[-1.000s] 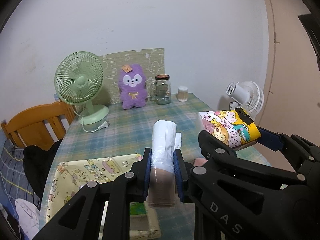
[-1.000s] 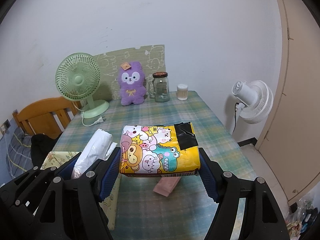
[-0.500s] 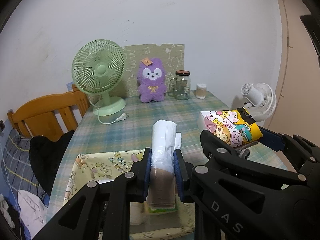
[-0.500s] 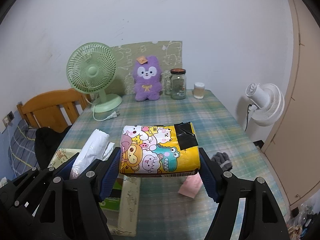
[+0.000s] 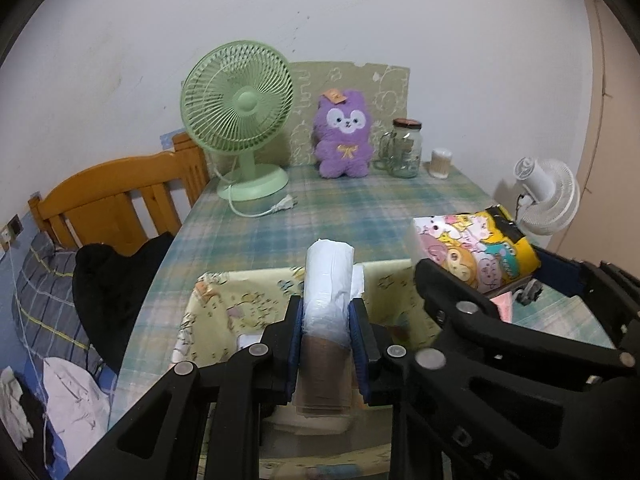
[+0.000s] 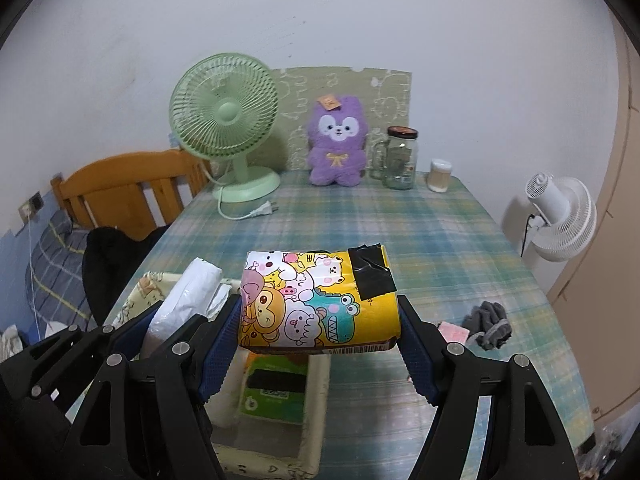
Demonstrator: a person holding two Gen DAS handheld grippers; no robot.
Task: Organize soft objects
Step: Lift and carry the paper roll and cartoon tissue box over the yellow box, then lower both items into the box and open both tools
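My left gripper [image 5: 326, 312] holds a white roll of plastic bags [image 5: 329, 272] with a brown base between its blue pads, and its jaws are opening slightly. The roll hangs over a pale yellow printed fabric box [image 5: 240, 300]. My right gripper [image 6: 320, 314] is shut on a yellow cartoon-printed soft pack [image 6: 316, 300] with black tape, held just above the box's right rim [image 6: 318, 364]. A green pack [image 6: 276, 388] lies inside the box. A purple plush [image 6: 338, 148] sits at the table's far edge.
A grey sock [image 6: 488, 324] and a pink item [image 6: 454, 332] lie on the plaid tablecloth to the right. A green fan [image 6: 224, 120], glass jar [image 6: 400, 160] and small cup [image 6: 440, 174] stand at the back. A wooden chair [image 6: 120, 188] with dark clothes stands left, a white fan [image 6: 560, 216] right.
Both grippers have moved left and slightly down with their loads. The fabric box has come beneath them, and the grey sock has come into the right wrist view.
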